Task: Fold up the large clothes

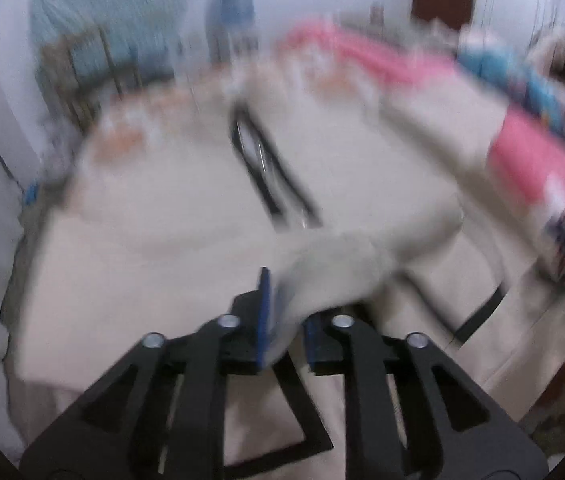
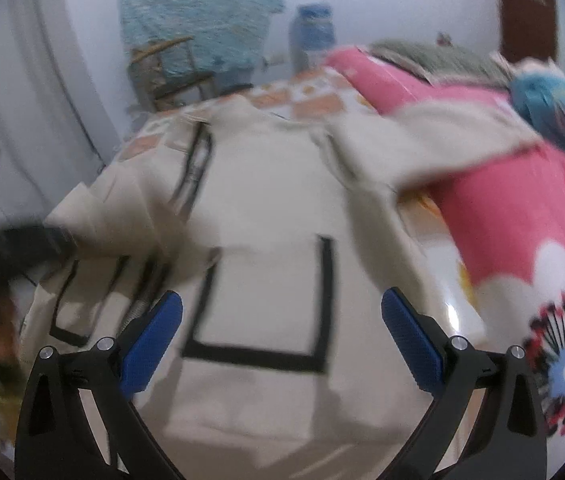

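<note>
pink floral quilt [image 2: 522, 216] | teal cloth [image 2: 198, 12] | blue water jug [image 2: 312, 34] | brown door [image 2: 528, 8]

My left-wrist camera looks forward along my left claw [image 1: 288, 320], close above the cream garment [image 1: 154, 240] spread on the bed [image 1: 122, 140], facing the far wall; its picture is smeared by blur. My right-wrist camera looks along my right claw [image 2: 282, 336] from the bed's near edge, a little higher, toward the same wall. Both views share the garment, the pink quilt [image 2: 522, 216] along the bed's right side, and the blue-covered furniture [image 2: 202, 20] beyond the far edge.
</note>
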`<state>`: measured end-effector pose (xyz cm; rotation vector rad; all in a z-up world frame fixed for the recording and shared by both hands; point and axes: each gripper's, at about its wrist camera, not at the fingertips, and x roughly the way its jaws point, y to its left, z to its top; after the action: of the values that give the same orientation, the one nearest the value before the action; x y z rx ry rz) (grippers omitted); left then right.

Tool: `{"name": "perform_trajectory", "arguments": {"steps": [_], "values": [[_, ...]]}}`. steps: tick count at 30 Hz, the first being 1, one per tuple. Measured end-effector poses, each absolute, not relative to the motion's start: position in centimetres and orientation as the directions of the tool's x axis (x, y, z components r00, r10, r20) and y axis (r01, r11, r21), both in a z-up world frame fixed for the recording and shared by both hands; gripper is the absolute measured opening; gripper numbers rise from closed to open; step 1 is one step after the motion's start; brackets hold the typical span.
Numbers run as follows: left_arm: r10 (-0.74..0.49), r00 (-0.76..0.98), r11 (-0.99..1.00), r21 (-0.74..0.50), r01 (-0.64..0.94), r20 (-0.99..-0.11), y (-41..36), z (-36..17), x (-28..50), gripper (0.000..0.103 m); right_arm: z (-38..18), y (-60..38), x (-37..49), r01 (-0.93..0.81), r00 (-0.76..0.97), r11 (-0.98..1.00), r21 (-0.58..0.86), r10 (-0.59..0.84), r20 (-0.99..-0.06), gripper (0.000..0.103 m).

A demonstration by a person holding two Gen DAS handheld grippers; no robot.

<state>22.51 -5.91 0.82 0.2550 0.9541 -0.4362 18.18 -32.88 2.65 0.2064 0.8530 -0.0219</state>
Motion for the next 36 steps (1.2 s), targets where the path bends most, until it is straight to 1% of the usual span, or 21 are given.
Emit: {"name": "perform_trajectory", "arguments": {"steps": [1,3,4,5,9,13,14,16,17,19,20,23,24,25,26,27,31,32,33,35,36], "values": [[-0.235,0.457,0.891,-0.002,0.454,-0.858,-5.7,-0.6,22.0,0.019,2.6,-33.6,18.1,0.105,0.651,0.977,0.187,0.074,-0.755,0.097],[-0.272,0.446,0.899,-0.06,0.434,-0.853,-4.9,-0.5,21.6,0.028,2.8,-35.5,17.9,0.098,0.639,0.969,0.228,0.114,-0.76,0.097],[-0.313,0.449,0.902,-0.114,0.416,-0.837,-3.8,0.2,20.9,0.032,3.1,-36.0,17.9,0.087,0.637,0.965,0.249,0.138,-0.758,0.097],[-0.362,0.454,0.901,-0.18,0.396,-0.814,-2.4,1.0,20.2,0.045,3.5,-36.7,18.2,0.064,0.632,0.956,0.287,0.184,-0.753,0.097],[-0.446,0.525,0.89,-0.3,0.343,-0.725,1.3,2.5,19.2,0.058,4.7,-37.2,20.9,-0.009,0.581,0.897,0.442,0.365,-0.727,0.097],[-0.424,0.583,0.906,-0.326,0.271,-0.693,2.5,2.2,20.0,0.058,3.3,-35.0,24.6,-0.03,0.451,0.811,0.584,0.532,-0.716,0.096],[-0.411,0.595,0.911,-0.328,0.249,-0.691,3.1,1.7,19.6,0.058,2.1,-33.9,25.9,-0.027,0.388,0.778,0.628,0.587,-0.711,0.092],[-0.367,0.604,0.929,-0.311,0.201,-0.707,3.7,0.8,19.9,0.057,0.3,-32.4,27.3,0.007,0.311,0.749,0.662,0.628,-0.713,0.086],[-0.33,0.602,0.943,-0.282,0.176,-0.727,3.7,0.1,20.1,0.056,-1.1,-31.3,28.2,0.036,0.261,0.743,0.669,0.639,-0.724,0.079],[-0.253,0.601,0.967,-0.216,0.135,-0.758,3.5,-1.2,21.0,0.048,-2.5,-30.2,29.2,0.064,0.229,0.761,0.646,0.618,-0.752,0.071],[-0.236,0.602,0.971,-0.201,0.127,-0.763,3.5,-1.6,21.1,0.045,-3.2,-29.7,29.8,0.077,0.219,0.779,0.622,0.596,-0.773,0.064],[-0.241,0.623,0.969,-0.219,0.112,-0.745,3.5,-2.4,21.4,0.044,-3.5,-28.5,31.0,0.067,0.233,0.825,0.561,0.534,-0.813,0.055],[-0.241,0.625,0.969,-0.224,0.108,-0.742,3.6,-2.6,21.4,0.043,-3.4,-28.3,31.1,0.058,0.234,0.838,0.543,0.518,-0.823,0.049],[-0.245,0.63,0.967,-0.233,0.104,-0.737,3.7,-2.8,21.5,0.042,-3.3,-27.8,31.3,0.046,0.235,0.85,0.525,0.502,-0.833,0.045],[-0.257,0.639,0.963,-0.251,0.102,-0.725,4.0,-3.0,21.4,0.04,-3.3,-27.2,31.4,0.028,0.228,0.861,0.507,0.489,-0.842,0.039],[-0.268,0.645,0.958,-0.267,0.102,-0.716,4.3,-3.1,21.4,0.039,-3.2,-26.7,31.3,0.01,0.218,0.871,0.492,0.478,-0.851,0.036],[-0.348,0.664,0.922,-0.372,0.112,-0.662,5.9,-3.5,21.1,0.039,-2.6,-23.4,31.0,-0.11,0.26,0.943,0.316,0.334,-0.906,0.031],[-0.366,0.67,0.912,-0.393,0.119,-0.645,6.2,-3.6,21.0,0.039,-2.5,-22.9,30.9,-0.127,0.271,0.952,0.278,0.303,-0.914,0.026],[-0.384,0.676,0.902,-0.412,0.13,-0.629,6.5,-3.6,20.6,0.039,-2.5,-22.4,31.0,-0.145,0.282,0.961,0.234,0.267,-0.922,0.018],[-0.417,0.682,0.885,-0.44,0.153,-0.601,7.0,-3.4,20.1,0.039,-2.0,-21.6,30.9,-0.177,0.308,0.971,0.161,0.21,-0.928,0.005],[-0.43,0.684,0.878,-0.449,0.165,-0.589,7.2,-3.3,19.9,0.039,-1.5,-21.6,31.0,-0.184,0.315,0.969,0.164,0.217,-0.924,0.005]]}}
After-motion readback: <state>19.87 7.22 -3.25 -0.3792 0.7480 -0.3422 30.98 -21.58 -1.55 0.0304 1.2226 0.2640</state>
